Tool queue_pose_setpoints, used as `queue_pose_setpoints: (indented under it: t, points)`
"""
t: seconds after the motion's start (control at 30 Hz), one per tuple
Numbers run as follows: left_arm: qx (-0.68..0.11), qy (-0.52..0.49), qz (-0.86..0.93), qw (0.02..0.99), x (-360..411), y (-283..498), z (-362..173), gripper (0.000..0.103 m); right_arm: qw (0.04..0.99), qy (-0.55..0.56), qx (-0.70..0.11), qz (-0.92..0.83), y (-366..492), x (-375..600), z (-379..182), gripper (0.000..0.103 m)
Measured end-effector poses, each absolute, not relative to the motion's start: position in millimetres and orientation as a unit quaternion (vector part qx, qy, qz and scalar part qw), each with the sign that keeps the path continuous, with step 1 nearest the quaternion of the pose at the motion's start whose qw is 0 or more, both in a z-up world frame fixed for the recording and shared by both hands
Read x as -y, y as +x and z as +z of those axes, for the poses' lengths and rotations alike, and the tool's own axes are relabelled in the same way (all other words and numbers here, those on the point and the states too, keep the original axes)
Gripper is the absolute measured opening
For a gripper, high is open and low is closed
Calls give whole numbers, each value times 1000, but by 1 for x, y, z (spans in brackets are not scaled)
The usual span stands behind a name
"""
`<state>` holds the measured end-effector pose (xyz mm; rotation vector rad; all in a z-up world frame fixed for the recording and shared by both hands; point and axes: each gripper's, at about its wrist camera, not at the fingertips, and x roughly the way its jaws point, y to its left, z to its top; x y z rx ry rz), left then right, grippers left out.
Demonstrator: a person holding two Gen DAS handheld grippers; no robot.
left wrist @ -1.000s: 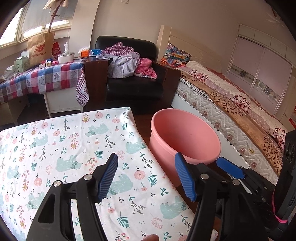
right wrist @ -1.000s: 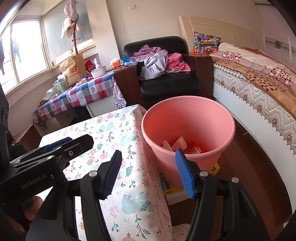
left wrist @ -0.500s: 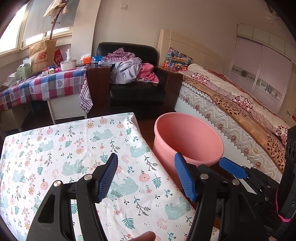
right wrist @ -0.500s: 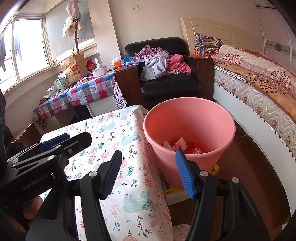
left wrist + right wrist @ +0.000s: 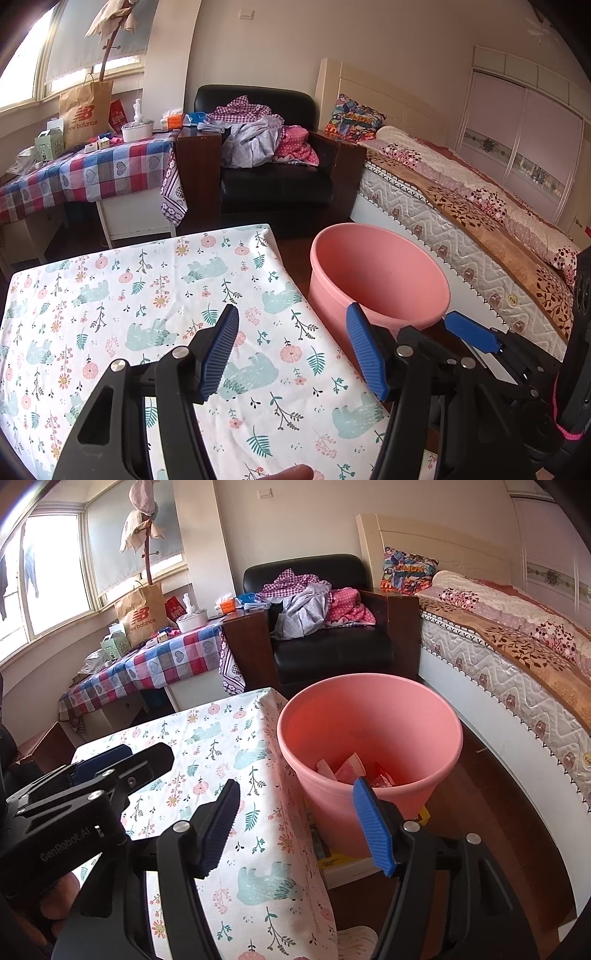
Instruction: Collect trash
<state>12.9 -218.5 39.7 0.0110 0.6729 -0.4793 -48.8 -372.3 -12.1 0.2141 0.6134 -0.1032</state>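
Round pink plastic bin (image 5: pixel 369 738) beside the floral-clothed table (image 5: pixel 229 738) holds crumpled wrappers (image 5: pixel 351 770). Left gripper (image 5: pixel 291 350) released, empty; right gripper (image 5: pixel 295 823) just widened, empty.

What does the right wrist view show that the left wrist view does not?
Only the right wrist view looks down into the pink plastic bin and shows crumpled wrappers at its bottom, plus the flat yellow-edged item under it. Only the left wrist view shows the pale sliding wardrobe doors. Both share the bear-print tablecloth, the black leather armchair, and both tools, left and right, open with nothing between the pads.
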Motion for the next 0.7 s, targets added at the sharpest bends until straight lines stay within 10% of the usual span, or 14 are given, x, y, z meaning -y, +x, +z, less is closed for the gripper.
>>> queue_pose_setpoints:
  t: [0.7]
  points:
    - [-331,8,-238,913,217,15,33,56,946,103,-303,-52,-48,372,-12,66]
